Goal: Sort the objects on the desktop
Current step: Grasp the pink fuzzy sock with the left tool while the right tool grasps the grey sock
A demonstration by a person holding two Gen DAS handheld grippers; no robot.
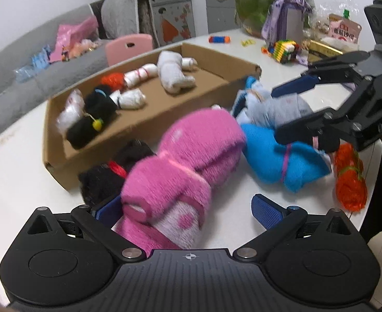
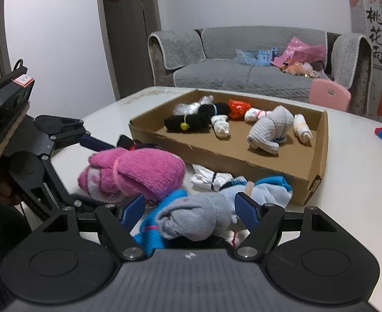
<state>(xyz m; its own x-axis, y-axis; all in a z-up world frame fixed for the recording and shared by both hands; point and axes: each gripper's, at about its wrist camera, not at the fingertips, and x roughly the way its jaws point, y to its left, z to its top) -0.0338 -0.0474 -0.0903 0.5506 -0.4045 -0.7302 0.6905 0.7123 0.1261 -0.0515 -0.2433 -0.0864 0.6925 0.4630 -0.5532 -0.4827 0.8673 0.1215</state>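
Observation:
A pink rolled sock bundle [image 1: 180, 171] lies on the white table between the open fingers of my left gripper [image 1: 188, 210]; the right finger stands clear of it. It also shows in the right wrist view [image 2: 133, 174]. My right gripper [image 2: 191, 210] is open around a grey sock bundle [image 2: 193, 215], which lies on a blue bundle [image 2: 149, 231]. In the left wrist view the right gripper [image 1: 282, 109] straddles the grey bundle [image 1: 282, 106] above the blue one [image 1: 277, 161]. A cardboard tray [image 2: 217, 156] holds several sorted bundles.
A black bundle [image 1: 105, 179] and an orange bundle [image 1: 349, 179] lie on the table. White and light blue bundles [image 2: 245, 184] lie by the tray's wall. A toy block [image 1: 284, 49], snack bags and a jar stand at the far table side. A pink chair [image 2: 329, 93] and a sofa are behind.

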